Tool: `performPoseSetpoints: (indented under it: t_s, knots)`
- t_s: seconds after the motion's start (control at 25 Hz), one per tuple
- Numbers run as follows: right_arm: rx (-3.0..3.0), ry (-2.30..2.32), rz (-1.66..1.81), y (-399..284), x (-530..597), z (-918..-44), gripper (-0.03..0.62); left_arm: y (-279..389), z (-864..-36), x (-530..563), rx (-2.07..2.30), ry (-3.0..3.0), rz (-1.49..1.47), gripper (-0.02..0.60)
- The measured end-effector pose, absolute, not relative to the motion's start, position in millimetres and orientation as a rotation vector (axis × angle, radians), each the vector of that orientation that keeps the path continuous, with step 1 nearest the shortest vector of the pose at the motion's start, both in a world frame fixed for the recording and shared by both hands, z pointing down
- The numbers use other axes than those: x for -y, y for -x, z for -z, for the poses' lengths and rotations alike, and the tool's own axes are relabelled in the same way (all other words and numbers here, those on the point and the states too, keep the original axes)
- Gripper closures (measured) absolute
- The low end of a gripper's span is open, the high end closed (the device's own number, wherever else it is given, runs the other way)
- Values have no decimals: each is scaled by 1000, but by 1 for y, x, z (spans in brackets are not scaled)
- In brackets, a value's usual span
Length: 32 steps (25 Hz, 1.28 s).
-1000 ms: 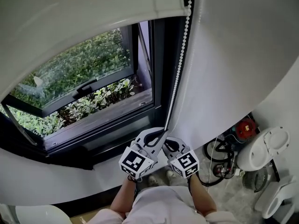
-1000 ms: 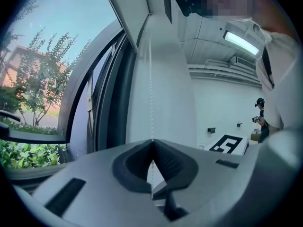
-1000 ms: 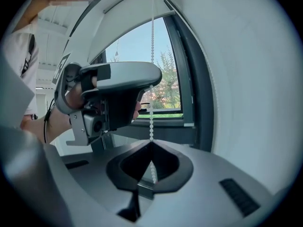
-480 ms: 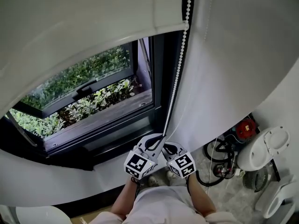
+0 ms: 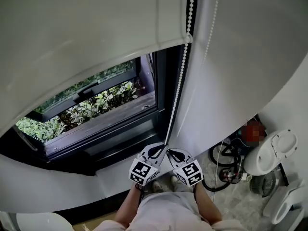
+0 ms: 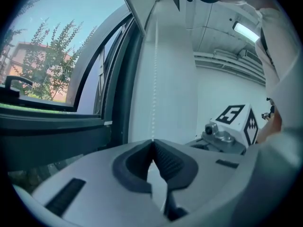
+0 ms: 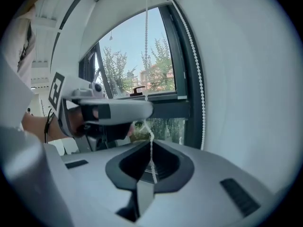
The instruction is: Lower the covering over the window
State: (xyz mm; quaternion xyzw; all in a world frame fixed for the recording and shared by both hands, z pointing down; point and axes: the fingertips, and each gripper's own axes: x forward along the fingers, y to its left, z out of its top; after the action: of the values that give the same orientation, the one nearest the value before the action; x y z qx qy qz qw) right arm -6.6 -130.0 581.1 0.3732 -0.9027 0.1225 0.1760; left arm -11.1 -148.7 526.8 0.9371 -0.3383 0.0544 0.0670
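At 6 o'clock, left gripper (image 5: 161,149): we hold it low in the head view, under the window. Its jaws are pressed together on the bead cord, which rises straight up from their tips in the left gripper view.
Right gripper (image 5: 171,153): just beside the left one, on its 3 o'clock side, with the two sets of tips almost touching. Its jaws have just been easing open a little. The bead cord runs down between the pads, which sit nearly together and pinch it.
Bead cord (image 5: 179,88): white beads. It drops from 12 o'clock along the right edge of the dark window frame to our gripper tips at 6 o'clock. A second strand hangs toward 1 o'clock, against the wall.
Roller blind (image 5: 86,47): the covering, white. It fills the head view from 9 to 12 o'clock. Its lower edge crosses the upper part of the window, and the glass below it is uncovered.
Window (image 5: 120,129): dark frame, centre toward 9 o'clock, sash tilted open.
Shrubs (image 5: 96,102): green, seen through the glass.
Wall (image 5: 250,66): white, from 1 to 3 o'clock.
Cables (image 5: 226,160): dark loops on the floor at 4 o'clock, beside white fittings we cannot identify.
Forearms (image 5: 126,203): ours, at 6 o'clock, behind the grippers.
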Motion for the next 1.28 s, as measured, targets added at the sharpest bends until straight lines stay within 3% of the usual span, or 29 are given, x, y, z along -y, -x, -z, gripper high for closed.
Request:
performPoseSetpoints:
  t_s: [0.36,1.28]
  knots:
    - [2646,-1087,-191,-7,121,-504,516,11,-532,145,1028,-2816,-142,568]
    - [2896,-1149,315,11,147,-316,508,0,-532,133,995,-2843,-110,568]
